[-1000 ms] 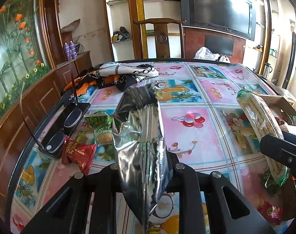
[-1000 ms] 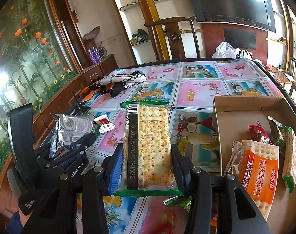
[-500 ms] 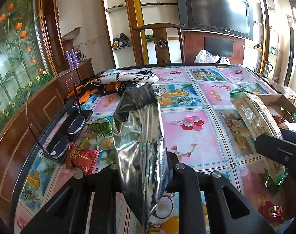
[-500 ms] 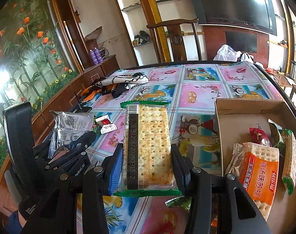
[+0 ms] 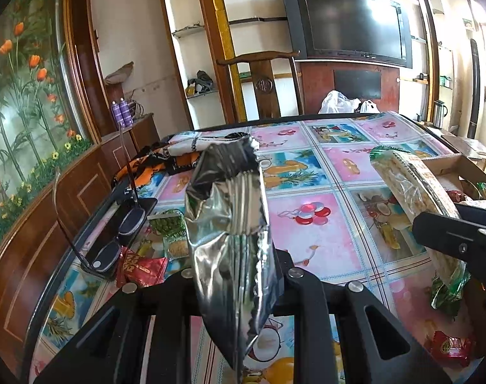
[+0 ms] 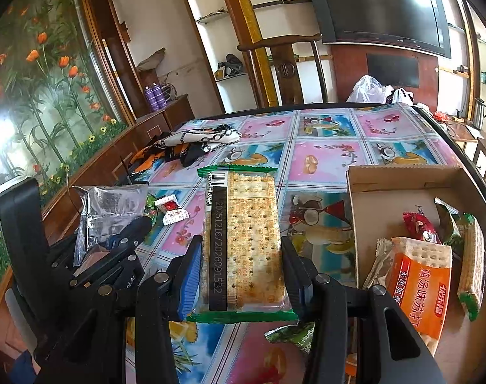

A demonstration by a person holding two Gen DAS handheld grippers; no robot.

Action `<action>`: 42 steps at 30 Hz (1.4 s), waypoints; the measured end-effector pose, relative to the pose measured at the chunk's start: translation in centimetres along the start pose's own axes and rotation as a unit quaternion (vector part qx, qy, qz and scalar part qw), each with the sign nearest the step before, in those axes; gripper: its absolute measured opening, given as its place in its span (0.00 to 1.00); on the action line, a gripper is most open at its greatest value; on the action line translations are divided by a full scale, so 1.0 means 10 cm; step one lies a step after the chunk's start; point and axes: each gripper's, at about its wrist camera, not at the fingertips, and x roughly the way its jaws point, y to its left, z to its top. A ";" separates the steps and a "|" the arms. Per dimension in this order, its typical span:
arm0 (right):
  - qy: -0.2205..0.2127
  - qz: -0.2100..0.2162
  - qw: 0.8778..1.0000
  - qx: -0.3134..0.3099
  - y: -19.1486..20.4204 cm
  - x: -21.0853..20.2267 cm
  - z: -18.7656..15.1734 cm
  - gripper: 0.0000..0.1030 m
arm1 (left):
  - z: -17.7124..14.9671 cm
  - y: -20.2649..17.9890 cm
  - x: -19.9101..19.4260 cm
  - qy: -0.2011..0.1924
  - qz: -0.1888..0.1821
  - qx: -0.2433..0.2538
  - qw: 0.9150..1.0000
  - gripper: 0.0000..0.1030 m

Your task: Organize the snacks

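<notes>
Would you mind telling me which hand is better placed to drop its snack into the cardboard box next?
Probably the right: its tool holds the cracker pack just beside the cardboard box, while the left tool holds the silver packet farther off.

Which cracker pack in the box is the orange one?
The orange cracker pack lying flat in the middle of the cardboard box. The green-edged cracker pack beside it stands on its edge near the box's right side.

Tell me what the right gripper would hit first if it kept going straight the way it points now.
Probably the bare tablecloth just left of the cardboard box. The right gripper, shut on the cracker pack, points down past it; depth is uncertain.
</notes>
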 end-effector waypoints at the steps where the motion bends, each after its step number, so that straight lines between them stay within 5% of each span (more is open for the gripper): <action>1: 0.000 0.000 1.000 0.000 0.00 0.00 0.00 0.49 | 0.00 -0.01 0.00 -0.002 0.002 0.001 1.000 0.20; 11: -0.018 0.001 1.000 0.010 -0.09 -0.13 0.04 0.49 | 0.01 -0.05 -0.03 -0.013 0.000 0.005 1.000 0.20; 24: -0.064 -0.018 0.993 0.096 -0.85 -0.54 0.14 0.49 | 0.06 -0.12 -0.06 0.011 -0.047 -0.029 0.998 0.20; 42: -0.087 -0.040 0.987 0.132 -1.26 -0.83 0.13 0.49 | 0.20 -1.43 -0.64 -0.001 -0.191 0.027 0.981 0.20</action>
